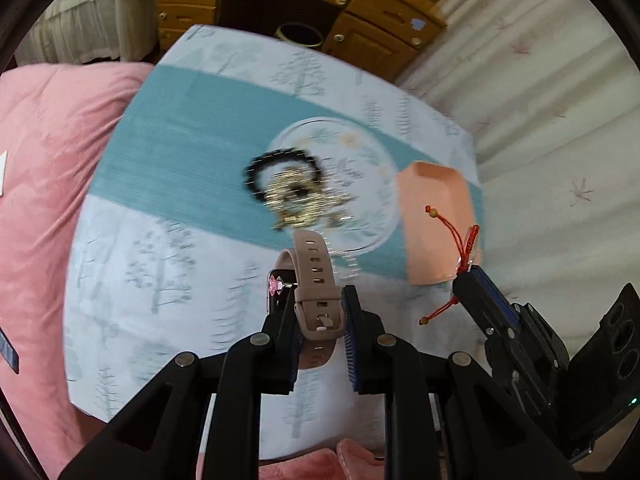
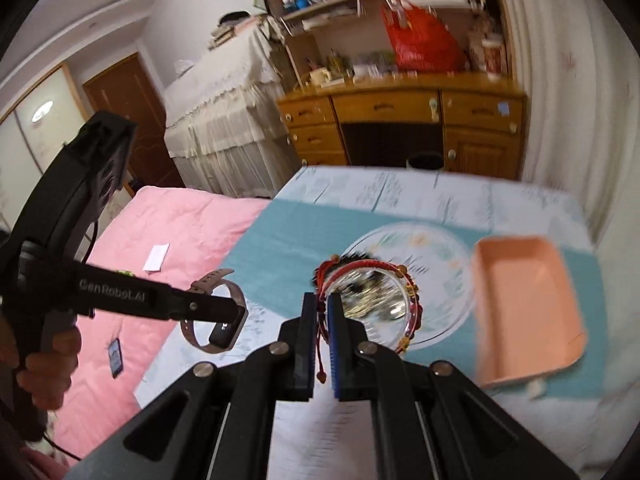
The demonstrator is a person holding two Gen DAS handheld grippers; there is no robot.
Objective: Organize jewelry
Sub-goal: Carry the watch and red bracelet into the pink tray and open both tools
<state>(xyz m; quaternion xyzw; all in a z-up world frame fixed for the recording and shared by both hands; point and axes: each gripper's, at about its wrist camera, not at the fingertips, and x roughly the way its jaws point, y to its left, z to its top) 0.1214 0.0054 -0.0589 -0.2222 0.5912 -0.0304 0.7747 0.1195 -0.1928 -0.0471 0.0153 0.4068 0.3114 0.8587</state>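
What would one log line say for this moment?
left gripper: shut on beige strap watch | right gripper: shut on red cord bracelet

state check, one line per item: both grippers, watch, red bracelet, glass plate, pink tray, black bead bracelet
left gripper: jaws shut on the watch
right gripper: jaws shut on the red bracelet
watch: strap buckled, held off the table
red bracelet: held off the table, hanging from its cord
glass plate: on the table, holds jewelry
pink tray: on the table, empty
black bead bracelet: lying across the plate's rim
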